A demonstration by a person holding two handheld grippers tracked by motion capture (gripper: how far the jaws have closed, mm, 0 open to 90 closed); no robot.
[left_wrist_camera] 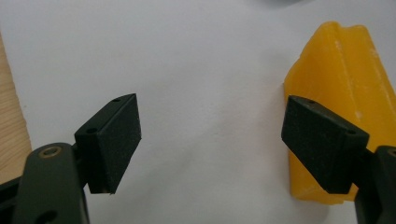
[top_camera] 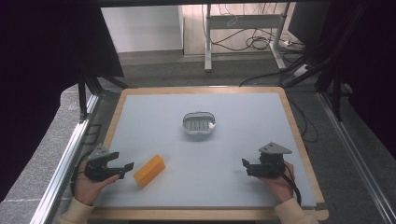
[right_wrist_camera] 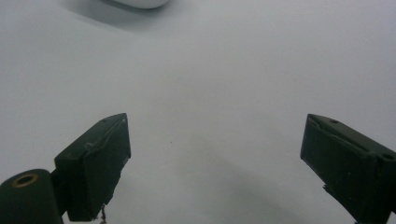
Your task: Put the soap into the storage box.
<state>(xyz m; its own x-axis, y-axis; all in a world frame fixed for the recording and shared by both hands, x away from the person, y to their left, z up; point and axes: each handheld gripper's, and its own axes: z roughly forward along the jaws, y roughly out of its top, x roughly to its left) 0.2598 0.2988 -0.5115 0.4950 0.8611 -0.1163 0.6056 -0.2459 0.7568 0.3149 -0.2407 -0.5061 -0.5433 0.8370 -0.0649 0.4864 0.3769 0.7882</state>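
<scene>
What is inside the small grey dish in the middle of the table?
The grey dish looks empty: the high view shows a slotted floor and a white patch at its right rim. Its near wall hides the floor just behind it.

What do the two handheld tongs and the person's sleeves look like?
Both the left tongs and the right tongs are black, each with two blocky, wedge-shaped jaws and a grey three-cornered plate on top. A black cable trails from the right one. Brass-coloured rivets show at the jaw hinges. The sleeves are cream-coloured.

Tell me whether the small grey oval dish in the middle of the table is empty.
Empty: the small grey oval dish shows its bare slotted floor in the high view.
</scene>
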